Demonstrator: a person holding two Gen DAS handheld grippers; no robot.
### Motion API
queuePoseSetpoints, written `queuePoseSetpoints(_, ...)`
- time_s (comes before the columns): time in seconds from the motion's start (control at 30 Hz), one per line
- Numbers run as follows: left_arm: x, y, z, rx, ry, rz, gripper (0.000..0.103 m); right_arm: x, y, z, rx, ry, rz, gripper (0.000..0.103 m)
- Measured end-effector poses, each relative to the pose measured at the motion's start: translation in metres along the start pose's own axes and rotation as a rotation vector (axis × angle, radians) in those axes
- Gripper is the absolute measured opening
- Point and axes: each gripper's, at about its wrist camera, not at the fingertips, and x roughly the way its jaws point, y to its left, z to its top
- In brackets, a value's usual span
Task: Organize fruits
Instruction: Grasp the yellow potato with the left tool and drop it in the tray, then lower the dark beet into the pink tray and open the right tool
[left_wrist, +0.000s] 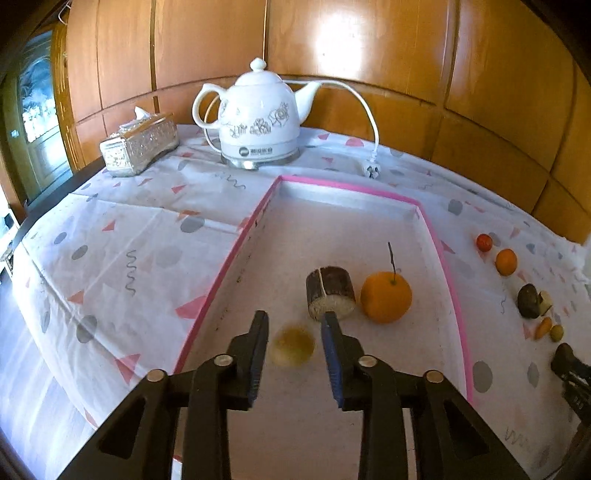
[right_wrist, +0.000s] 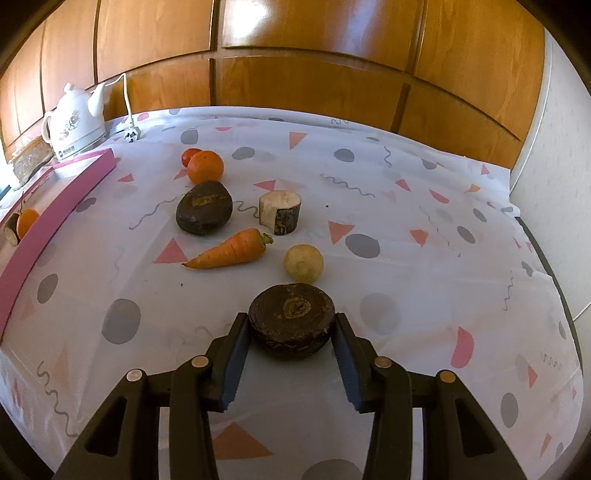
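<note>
Patterned-cloth bench (right_wrist: 388, 177): my right tool (right_wrist: 291, 332) clasps dark round fruit (right_wrist: 291, 317), pink-rimmed tray (right_wrist: 55, 218) leftward; left tool (left_wrist: 295, 321) open.

Left wrist view looks down into pink-rimmed tray (left_wrist: 236, 254), right wrist view low over tablecloth (right_wrist: 406, 229); both share kettle (left_wrist: 258, 114).

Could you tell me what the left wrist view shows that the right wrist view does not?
Only the left wrist view shows the yellowish fruit in the pink-edged tray, between the open left hand-held gripper.

Only the right wrist view shows the dark brown fruit between the right hand-held gripper fingers, touching at least one.

Both show the white kettle, carrot and tray.
</note>
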Motion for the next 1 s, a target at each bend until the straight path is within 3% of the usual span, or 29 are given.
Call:
queuePoseSetpoints(0.07,-0.003,0.0,0.001,-0.011,-0.011,-0.008,0.04,0.0,0.002,0.001,0.007,0.004,0.014,0.045)
queuePoseSetpoints(0.27,-0.007,0.001,0.002,-0.025,-0.012,-0.031,0.042,-0.009,0.023,0.006,-0.022,-0.015,0.083,0.045)
queuePoseSetpoints(0.53,-0.009,0.006,-0.002,-0.039,-0.004,-0.033,0.045,-0.022,0.069,0.023,-0.058,-0.04,0.267,0.045)
queuePoseSetpoints(0.83,-0.016,0.019,0.001,-0.068,-0.025,-0.015,0.045,-0.049,0.16,0.055,-0.198,-0.097,0.525,0.045)
queuePoseSetpoints(1.0,-0.019,0.031,0.002,-0.091,-0.027,0.0,0.045,-0.05,0.209,0.062,-0.284,-0.076,0.593,0.045)
